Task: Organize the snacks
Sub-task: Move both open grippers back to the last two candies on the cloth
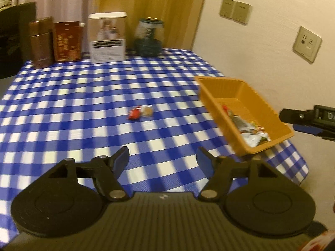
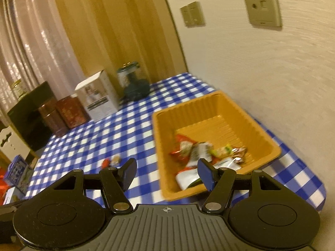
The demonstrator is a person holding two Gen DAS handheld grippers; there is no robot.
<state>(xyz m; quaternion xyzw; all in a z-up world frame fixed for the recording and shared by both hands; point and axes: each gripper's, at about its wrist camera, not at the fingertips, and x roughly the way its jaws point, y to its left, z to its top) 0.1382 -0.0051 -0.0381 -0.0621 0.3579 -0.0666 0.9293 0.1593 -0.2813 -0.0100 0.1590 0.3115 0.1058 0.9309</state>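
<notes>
An orange tray [image 1: 211,87] sits at the table's right edge and holds several snack packets [image 1: 249,128]; it also shows in the right wrist view [image 2: 261,133] with its packets [image 2: 196,150]. Two small snacks lie side by side mid-table: a red one [image 1: 134,113] and a tan one [image 1: 147,111], also seen small in the right wrist view [image 2: 106,162] [image 2: 116,159]. My left gripper [image 1: 162,156] is open and empty above the near table, short of the two snacks. My right gripper [image 2: 167,168] is open and empty, hovering over the tray's near left corner; it shows in the left wrist view [image 1: 301,117].
A blue-and-white checked cloth [image 1: 62,104] covers the table. Along the back stand two brown tins [image 1: 40,41] [image 1: 67,40], a white box [image 1: 107,37] and a dark glass jar [image 1: 149,37]. A wall [image 1: 272,52] with sockets runs along the right. Boxes [image 2: 17,172] sit off the table's left.
</notes>
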